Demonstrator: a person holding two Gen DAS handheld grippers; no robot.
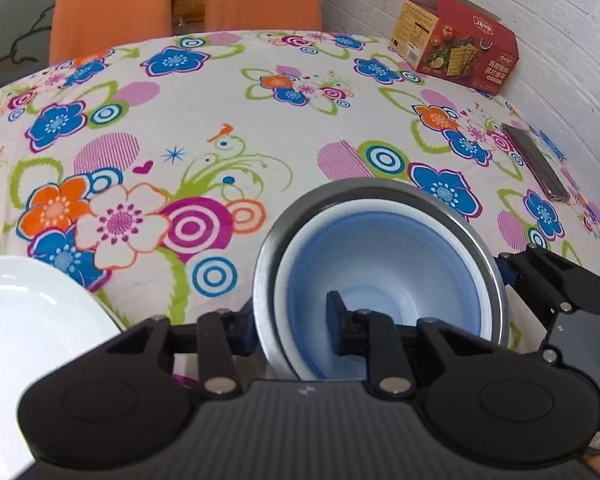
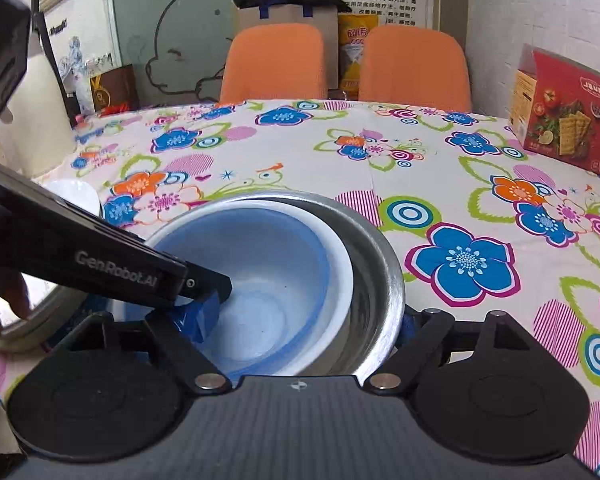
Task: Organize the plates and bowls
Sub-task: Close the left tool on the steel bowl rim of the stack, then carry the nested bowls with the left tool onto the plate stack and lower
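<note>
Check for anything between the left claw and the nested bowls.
Nothing visible. The left claw already straddles the near rims of the blue bowl and the steel bowl around it, one finger inside, one outside.

The left gripper [image 1: 296,320] reaches in from the left, its jaws closed on the near-left rim of the bowls [image 1: 380,264], one finger [image 1: 338,320] inside, the other outside. The right gripper [image 2: 300,320] is spread wide, straddling the bowls' near side without gripping.
</note>
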